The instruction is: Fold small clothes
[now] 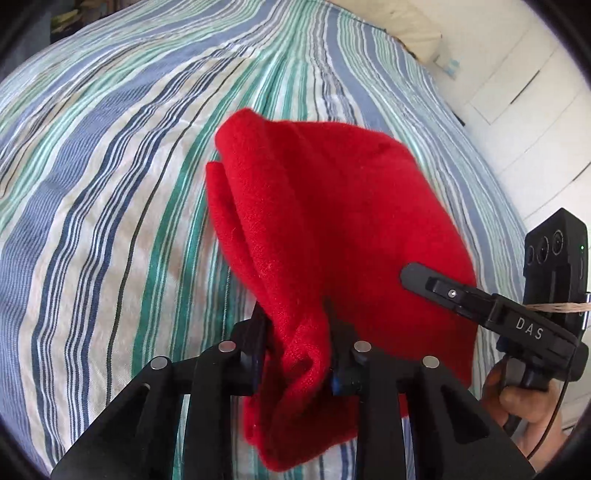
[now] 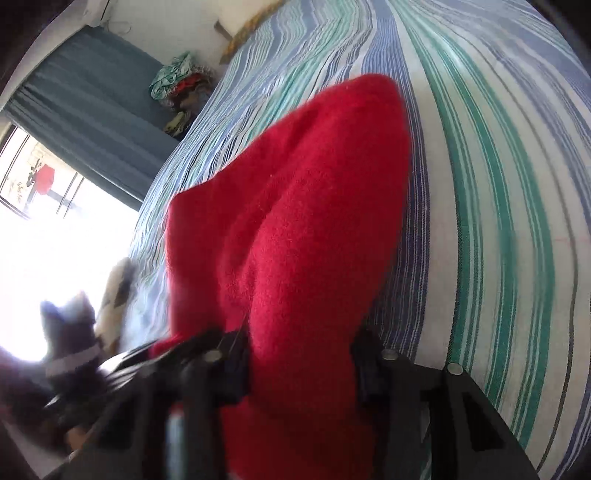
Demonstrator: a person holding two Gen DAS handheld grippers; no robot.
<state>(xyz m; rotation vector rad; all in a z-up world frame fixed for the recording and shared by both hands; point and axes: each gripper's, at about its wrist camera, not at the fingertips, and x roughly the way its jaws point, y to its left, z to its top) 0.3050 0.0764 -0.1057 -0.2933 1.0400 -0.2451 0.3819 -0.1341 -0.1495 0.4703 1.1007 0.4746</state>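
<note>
Left-wrist view. The striped sheet [image 1: 110, 177] is covering the bed across the left and upper field, its blue, green and white bands running away from the camera. At centre, the red cloth [image 1: 314, 221] is hanging above the sheet, bunched into a thick fold. The left gripper [image 1: 295, 343] is pinching the lower part of that fold, both black fingers pressing into the fabric. To the right, the right gripper [image 1: 410, 275] is reaching in from the edge, one finger lying across the cloth (its other finger is hidden behind the fabric here). A hand [image 1: 524, 398] is holding its handle at lower right. White panelled furniture [image 1: 517, 110] is standing beyond the bed, and a cream pillow [image 1: 406, 29] is lying at the far end.

Right-wrist view. At far left, a bright window [image 2: 48, 221] is letting in glare, with a grey-blue curtain [image 2: 85, 110] hanging beside it. A heap of mixed clothes [image 2: 181, 88] is lying just off the sheet's [image 2: 498, 184] far left edge; whether a container is holding it cannot be told. A blurred dark shape is showing at lower left, too smeared to identify. At centre, the cloth [image 2: 295, 221] is filling the view, raised over the sheet. The right gripper [image 2: 299, 365] is clamping it, a finger on each side with fabric packed between them.
</note>
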